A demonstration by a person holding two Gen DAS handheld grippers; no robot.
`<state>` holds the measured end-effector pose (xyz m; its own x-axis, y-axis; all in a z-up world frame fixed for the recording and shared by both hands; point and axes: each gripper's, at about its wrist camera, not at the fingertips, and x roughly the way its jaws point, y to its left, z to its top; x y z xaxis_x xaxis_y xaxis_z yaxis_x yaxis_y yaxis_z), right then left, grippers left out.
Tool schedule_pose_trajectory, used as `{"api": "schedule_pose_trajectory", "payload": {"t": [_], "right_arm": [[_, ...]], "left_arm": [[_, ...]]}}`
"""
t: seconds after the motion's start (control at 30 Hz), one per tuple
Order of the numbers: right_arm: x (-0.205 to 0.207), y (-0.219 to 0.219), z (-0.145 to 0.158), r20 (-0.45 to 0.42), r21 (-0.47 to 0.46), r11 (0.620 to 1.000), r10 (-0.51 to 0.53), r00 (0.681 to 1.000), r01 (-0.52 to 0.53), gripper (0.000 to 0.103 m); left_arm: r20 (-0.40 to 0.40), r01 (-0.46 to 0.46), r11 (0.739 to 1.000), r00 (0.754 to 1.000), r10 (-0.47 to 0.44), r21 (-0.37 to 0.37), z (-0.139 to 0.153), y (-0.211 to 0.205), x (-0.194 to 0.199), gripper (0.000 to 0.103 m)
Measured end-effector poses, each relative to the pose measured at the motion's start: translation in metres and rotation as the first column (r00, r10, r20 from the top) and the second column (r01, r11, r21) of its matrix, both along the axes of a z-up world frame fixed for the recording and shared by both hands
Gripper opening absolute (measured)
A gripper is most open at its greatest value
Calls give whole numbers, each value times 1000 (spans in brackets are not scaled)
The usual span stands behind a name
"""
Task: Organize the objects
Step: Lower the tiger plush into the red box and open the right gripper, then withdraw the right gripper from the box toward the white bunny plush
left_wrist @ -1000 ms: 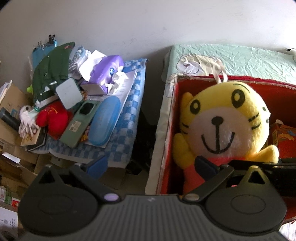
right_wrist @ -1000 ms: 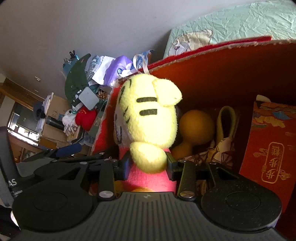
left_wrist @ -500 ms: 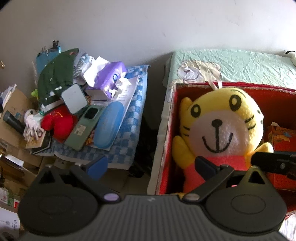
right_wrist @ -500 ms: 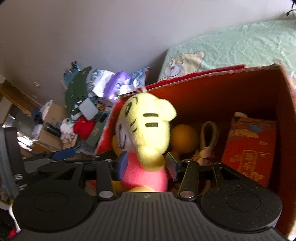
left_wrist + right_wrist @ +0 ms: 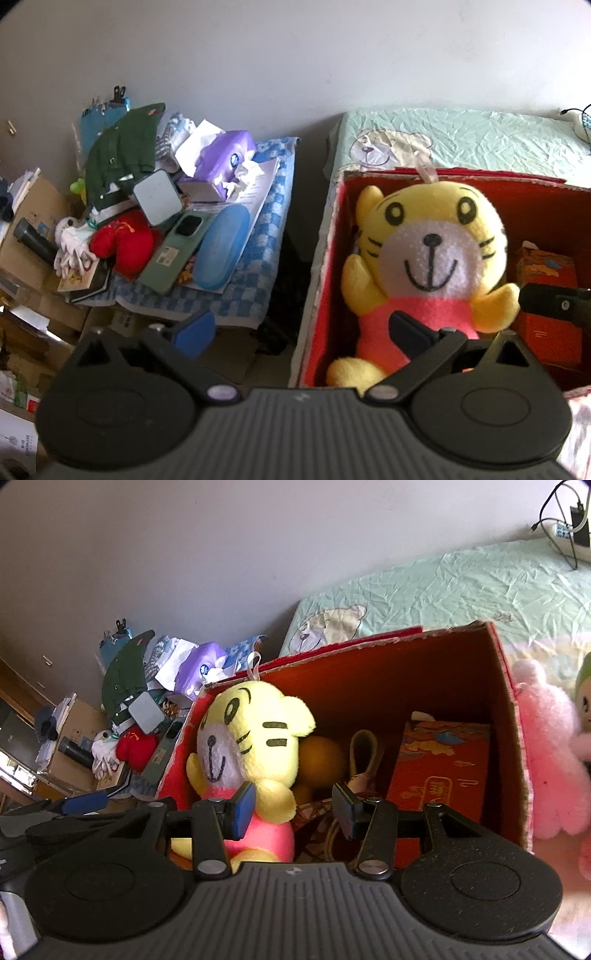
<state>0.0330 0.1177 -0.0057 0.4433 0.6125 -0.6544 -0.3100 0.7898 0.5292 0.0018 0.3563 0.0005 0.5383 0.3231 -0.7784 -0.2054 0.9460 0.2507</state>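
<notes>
- The yellow tiger plush toy sits upright in the left end of the red cardboard box, with its back against the box wall and its head above the rim.
- The right gripper has its jaws apart and holds nothing. The toy's arm is just beside the left pad, but the pads do not press on it.
- The left gripper is wide open and empty. One finger is over the gap beside the box and the other is in front of the toy's pink belly.
- Risk: I think the toy can fall forward or to the side, because it is soft, its head is heavy and it only leans on the wall.
- Risk: the open right pad is very near the toy's arm, so a careless move away can catch the plush and pull it out of place.
- Risk: the ribbon loop on the toy's head hangs over the rim and can catch on a finger.
- Risk: the pile on the blue checked cloth is loose, so the next pick there can make things slide.
- Count in the box: one tiger toy, one orange ball-shaped thing, one red packet with gold print, and one thing with a strap loop that I cannot identify.
- Count outside: one pink plush beside the box, one green phone, one blue glasses case, one purple tissue pack, one red soft toy.
</notes>
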Motion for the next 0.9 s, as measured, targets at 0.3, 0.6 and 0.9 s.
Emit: {"api": "schedule_pose_trajectory", "payload": {"t": [0.3, 0.6, 0.9], "right_arm": [[-14, -17, 16, 75, -110, 994, -13, 997, 21, 49], [-23, -60, 27, 97, -182, 980, -59, 994, 76, 49], [-31, -116, 33, 96, -219, 968, -105, 990, 124, 51]], "left_arm": [[23, 28, 1000, 999, -28, -3, 12, -32, -15, 101], [37, 72, 997, 997, -71, -11, 18, -81, -30, 101], [56, 164, 986, 985, -162, -30, 26, -151, -38, 101]]}}
